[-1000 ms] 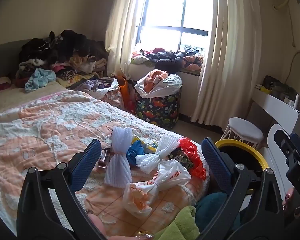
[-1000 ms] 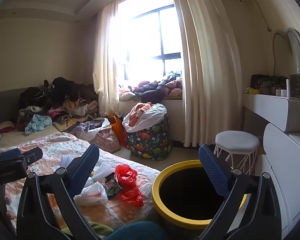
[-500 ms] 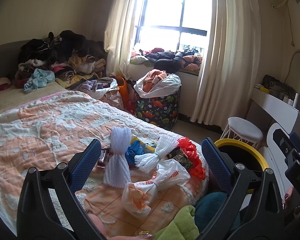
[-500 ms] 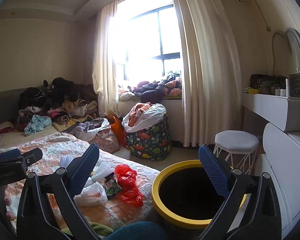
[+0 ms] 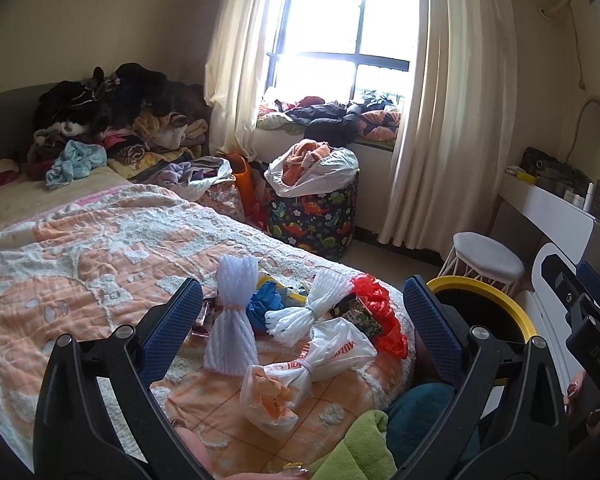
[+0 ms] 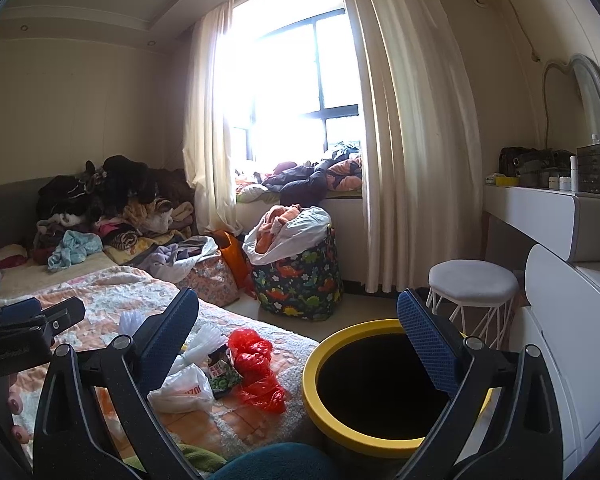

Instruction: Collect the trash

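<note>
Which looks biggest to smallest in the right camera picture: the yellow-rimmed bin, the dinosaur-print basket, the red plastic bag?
1. yellow-rimmed bin, though it sits nearest the camera, which inflates it.
2. dinosaur-print basket, farther back, so perhaps truly comparable.
3. red plastic bag, clearly smallest.

orange-and-white checked bedspread [image 5: 80,264]; red plastic bag [image 5: 380,312]; white foam nets [image 5: 232,320]; yellow-rimmed black bin [image 6: 364,380]; dinosaur-print dark laundry basket [image 5: 316,216].

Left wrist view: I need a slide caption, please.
Open left gripper faces bagged trash on bed, yellow bin alongside.
</note>
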Tool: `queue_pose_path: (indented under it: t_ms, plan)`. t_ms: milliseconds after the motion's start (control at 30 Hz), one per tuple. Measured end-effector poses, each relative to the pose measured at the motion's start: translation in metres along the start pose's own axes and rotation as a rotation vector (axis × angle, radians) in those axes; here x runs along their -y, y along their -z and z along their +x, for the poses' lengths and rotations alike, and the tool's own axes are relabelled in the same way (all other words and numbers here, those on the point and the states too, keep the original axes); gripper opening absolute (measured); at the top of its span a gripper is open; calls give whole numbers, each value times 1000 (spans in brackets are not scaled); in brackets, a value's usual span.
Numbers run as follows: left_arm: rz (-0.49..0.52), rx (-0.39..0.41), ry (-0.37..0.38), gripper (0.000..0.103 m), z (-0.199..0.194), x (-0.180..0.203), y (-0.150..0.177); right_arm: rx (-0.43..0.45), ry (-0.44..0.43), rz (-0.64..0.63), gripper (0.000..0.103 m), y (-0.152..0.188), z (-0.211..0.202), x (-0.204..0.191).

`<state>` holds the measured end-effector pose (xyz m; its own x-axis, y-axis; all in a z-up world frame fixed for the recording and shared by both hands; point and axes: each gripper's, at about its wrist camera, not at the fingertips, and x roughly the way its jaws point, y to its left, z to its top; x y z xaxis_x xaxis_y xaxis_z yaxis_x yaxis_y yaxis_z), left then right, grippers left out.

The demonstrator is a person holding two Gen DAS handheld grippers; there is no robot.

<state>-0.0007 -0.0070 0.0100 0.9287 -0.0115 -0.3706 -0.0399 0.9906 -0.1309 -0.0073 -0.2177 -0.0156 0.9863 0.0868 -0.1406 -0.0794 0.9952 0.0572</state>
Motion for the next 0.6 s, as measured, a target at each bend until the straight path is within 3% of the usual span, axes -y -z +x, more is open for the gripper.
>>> queue_pose_path:
  t_ms: [600]
  plan:
    - [7,-2,3,92,0,4,1,-3,7,3,97,2,-2,1]
